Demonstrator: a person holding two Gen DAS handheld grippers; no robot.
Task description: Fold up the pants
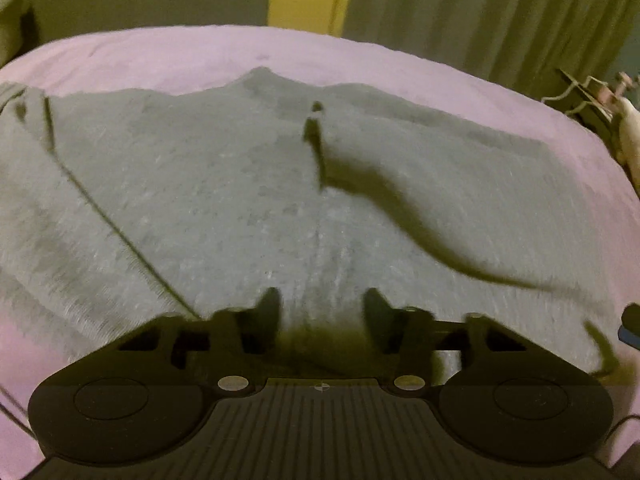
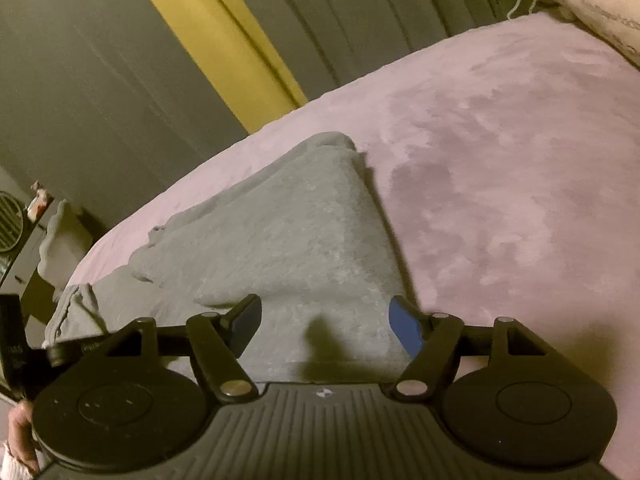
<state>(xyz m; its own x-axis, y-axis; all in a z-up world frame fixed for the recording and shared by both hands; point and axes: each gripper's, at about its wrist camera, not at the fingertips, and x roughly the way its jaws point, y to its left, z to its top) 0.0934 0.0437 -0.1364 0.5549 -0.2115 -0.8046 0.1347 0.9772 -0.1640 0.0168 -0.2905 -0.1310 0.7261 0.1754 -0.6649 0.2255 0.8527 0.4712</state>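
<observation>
Two grippers, left [image 1: 320, 300] and right [image 2: 324, 316], fingers apart, clamped on nothing. Gray pants [image 1: 248, 200] spread on pink bed [image 1: 160, 56], drawstring [image 1: 384, 200] loose toward 4 o'clock. Risk: pinching one layer only, dragging fabric, skewing fold.
</observation>
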